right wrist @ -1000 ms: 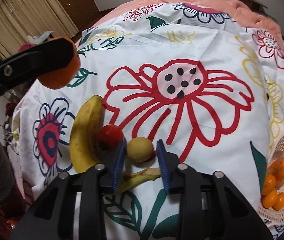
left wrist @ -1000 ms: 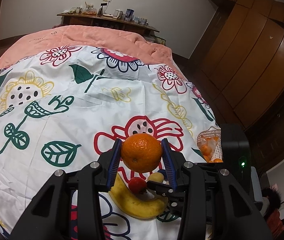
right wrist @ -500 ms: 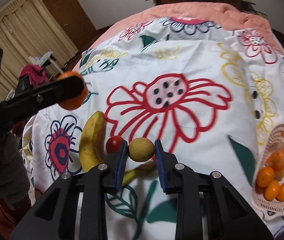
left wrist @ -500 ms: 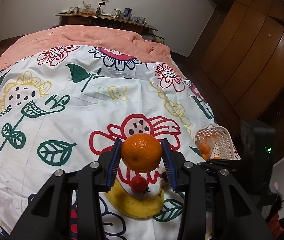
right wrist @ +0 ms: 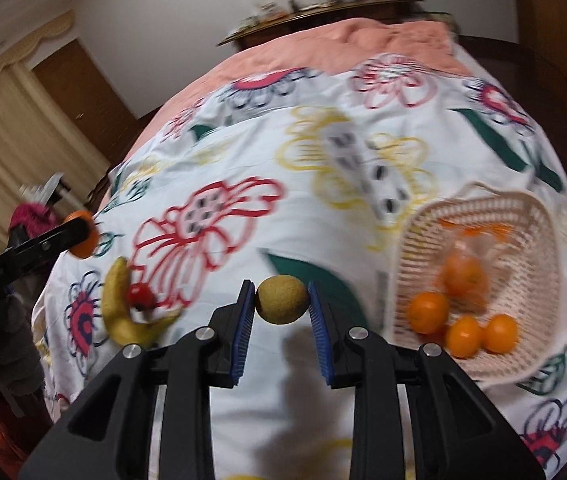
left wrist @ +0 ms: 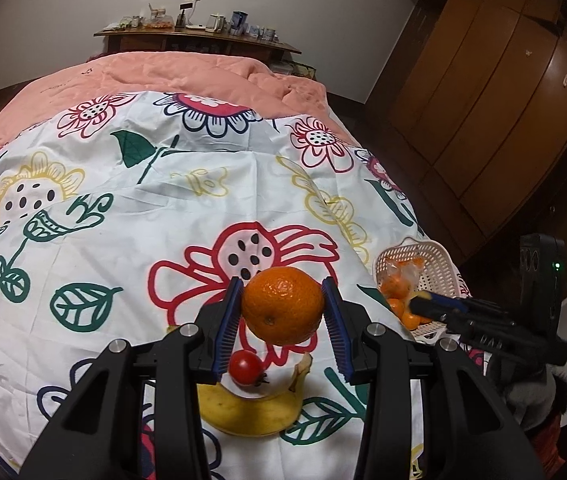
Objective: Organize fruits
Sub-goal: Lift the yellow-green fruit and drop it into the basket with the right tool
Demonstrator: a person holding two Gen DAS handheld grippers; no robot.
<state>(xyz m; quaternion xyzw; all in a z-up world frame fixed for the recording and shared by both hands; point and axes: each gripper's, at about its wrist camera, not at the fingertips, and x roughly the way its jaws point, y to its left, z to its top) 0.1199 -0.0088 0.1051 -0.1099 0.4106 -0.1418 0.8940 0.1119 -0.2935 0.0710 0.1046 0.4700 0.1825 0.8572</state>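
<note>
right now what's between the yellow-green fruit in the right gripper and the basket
Only bare floral sheet lies between the yellow-green fruit and the white basket, seen in the blurred right wrist view.

Dim indoor light; right view motion-blurred; fisheye-warped edges.

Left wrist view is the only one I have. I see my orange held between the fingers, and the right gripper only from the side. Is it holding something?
Observer: Yes, the right gripper is shut on a small yellow-green round fruit.
Operator: Is the fruit above the basket?
Observer: No, the basket lies to its right, over the cloth.
Operator: What is in the basket?
Observer: Three loose small oranges at the front, and a clear bag of more behind.
</note>
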